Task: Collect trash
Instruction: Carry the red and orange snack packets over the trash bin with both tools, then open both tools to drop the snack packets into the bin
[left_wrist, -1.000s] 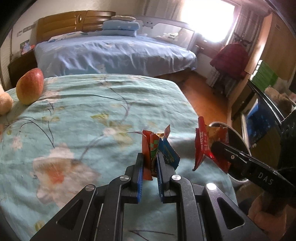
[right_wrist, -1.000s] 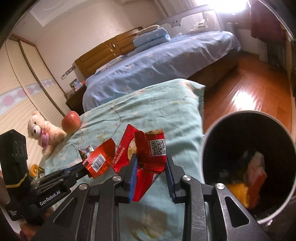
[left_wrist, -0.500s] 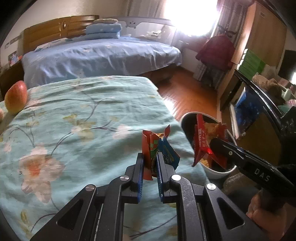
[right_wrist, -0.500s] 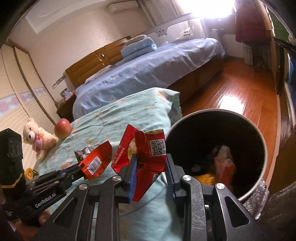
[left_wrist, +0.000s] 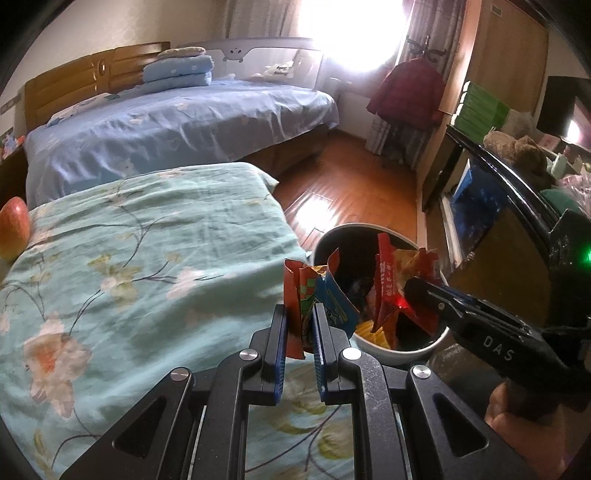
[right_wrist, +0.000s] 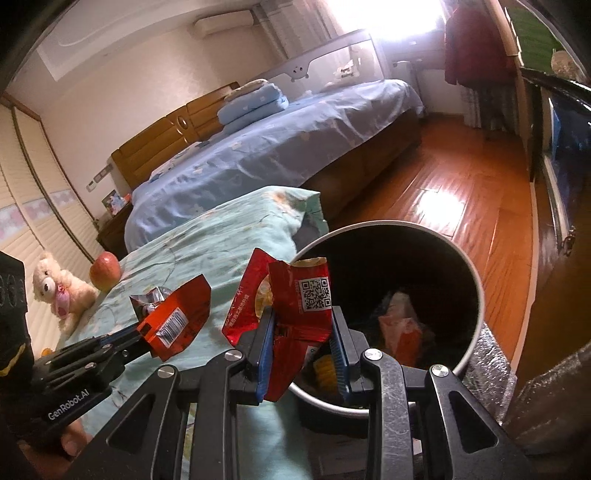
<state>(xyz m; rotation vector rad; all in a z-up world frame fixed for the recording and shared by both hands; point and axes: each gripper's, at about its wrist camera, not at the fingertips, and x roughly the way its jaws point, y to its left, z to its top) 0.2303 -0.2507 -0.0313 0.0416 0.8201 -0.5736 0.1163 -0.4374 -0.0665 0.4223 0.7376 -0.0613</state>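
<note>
Both grippers pinch snack wrappers: left gripper (left_wrist: 299, 321) a blue-orange wrapper (left_wrist: 321, 295), right gripper (right_wrist: 301, 332) a red wrapper (right_wrist: 299, 302). Release only once centred over the trash bin (right_wrist: 476, 288).

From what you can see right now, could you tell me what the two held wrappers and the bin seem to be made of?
Red wrapper, in the right gripper: thin glossy plastic film, creased, printed with a QR code.
Orange wrapper, in the left gripper: probably foil-lined film; a silvery inside shows at its torn edge.
Bin: smooth, pale, thin rim and dark inside; plastic or coated metal, I cannot tell which.
</note>
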